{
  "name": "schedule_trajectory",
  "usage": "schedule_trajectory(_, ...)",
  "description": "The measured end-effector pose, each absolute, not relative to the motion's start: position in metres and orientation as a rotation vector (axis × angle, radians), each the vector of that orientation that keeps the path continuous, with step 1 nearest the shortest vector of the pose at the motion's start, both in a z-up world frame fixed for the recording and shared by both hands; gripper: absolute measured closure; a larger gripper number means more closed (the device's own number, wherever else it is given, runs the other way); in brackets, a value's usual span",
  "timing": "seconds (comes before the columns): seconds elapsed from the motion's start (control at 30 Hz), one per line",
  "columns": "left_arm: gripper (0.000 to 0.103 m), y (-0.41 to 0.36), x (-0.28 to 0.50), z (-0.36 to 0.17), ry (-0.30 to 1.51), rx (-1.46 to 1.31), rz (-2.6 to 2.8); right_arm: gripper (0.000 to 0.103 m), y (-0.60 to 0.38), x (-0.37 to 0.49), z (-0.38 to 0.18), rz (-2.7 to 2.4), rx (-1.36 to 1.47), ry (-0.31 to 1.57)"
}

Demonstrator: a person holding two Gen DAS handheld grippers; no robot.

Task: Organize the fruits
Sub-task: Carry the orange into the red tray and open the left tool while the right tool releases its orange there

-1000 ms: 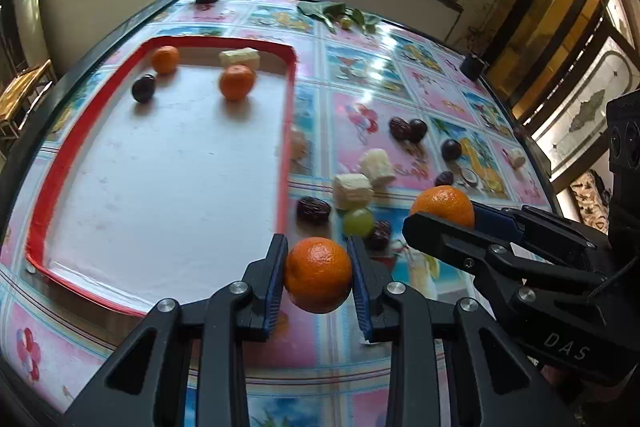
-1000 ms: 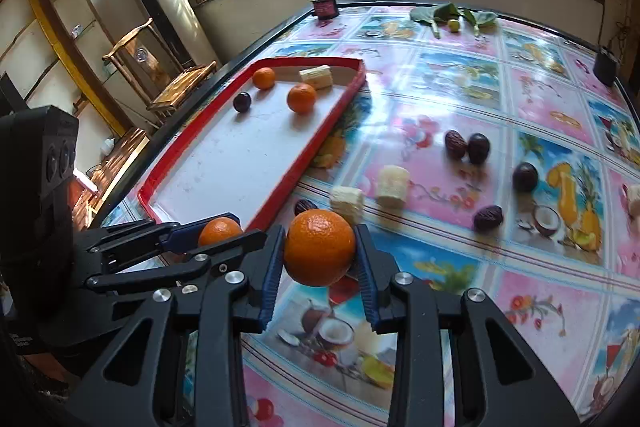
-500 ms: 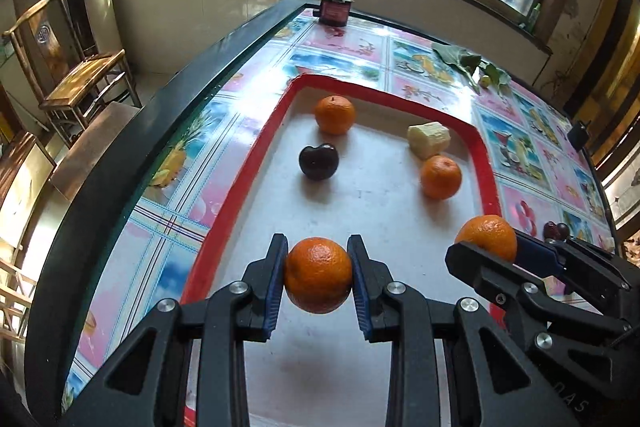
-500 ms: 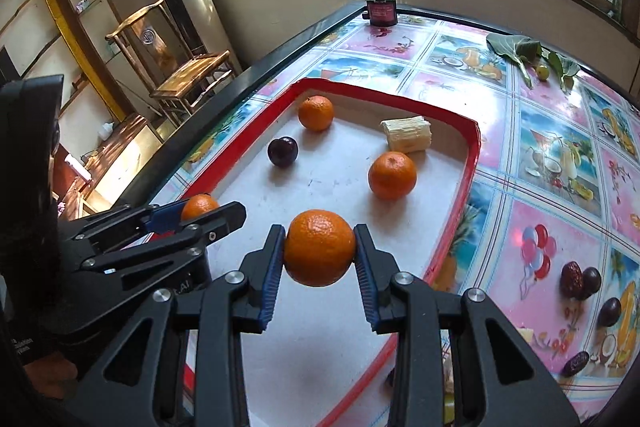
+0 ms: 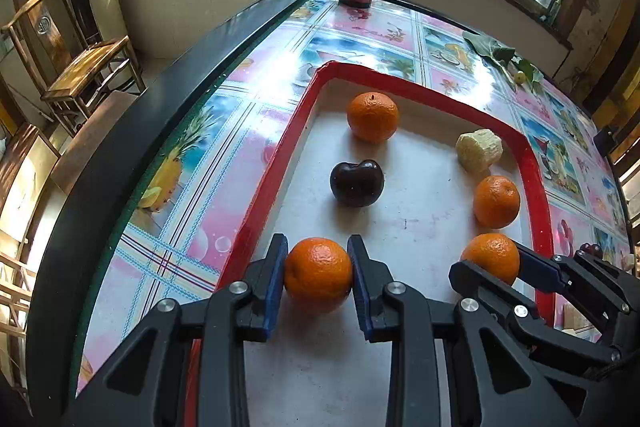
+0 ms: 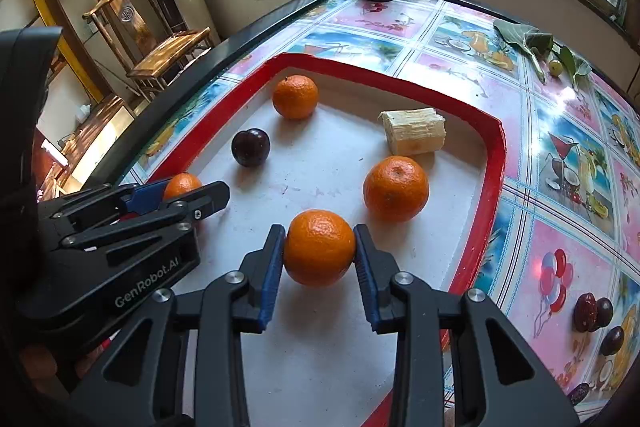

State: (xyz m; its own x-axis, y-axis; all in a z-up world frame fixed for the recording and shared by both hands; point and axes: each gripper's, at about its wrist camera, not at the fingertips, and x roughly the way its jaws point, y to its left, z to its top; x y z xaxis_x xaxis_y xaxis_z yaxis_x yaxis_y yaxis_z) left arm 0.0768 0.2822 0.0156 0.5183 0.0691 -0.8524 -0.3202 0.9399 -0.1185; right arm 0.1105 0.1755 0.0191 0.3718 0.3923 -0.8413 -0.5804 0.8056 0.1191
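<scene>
Both gripped oranges (image 5: 318, 273) (image 6: 319, 247) now over tray (image 5: 536, 179)

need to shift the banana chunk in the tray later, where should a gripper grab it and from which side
Probably across its two long peeled sides, near the middle, coming down from above. The banana chunk lies on its side on the tray floor, a short cylinder with cut ends. The tray's far rim runs close behind it, so a low approach from there looks blocked. It looks soft, so squeeze lightly.

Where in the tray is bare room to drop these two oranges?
Bare white floor lies around both held oranges, nearer than the plum. The tray's far end is crowded: two oranges and a banana piece.
</scene>
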Motion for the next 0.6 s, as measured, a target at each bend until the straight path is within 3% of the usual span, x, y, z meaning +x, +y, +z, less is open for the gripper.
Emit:
schedule_trajectory(0.23,0.069,0.280,0.078,0.015,1.008,-0.265,0.246,0.066,0.176,0.113,0.015,0.603,-0.234,1.028)
schedule_trajectory(0.6,0.047,0.278,0.072,0.021,0.994,-0.267,0.274,0.060,0.166,0.112,0.025,0.582,-0.227,1.013)
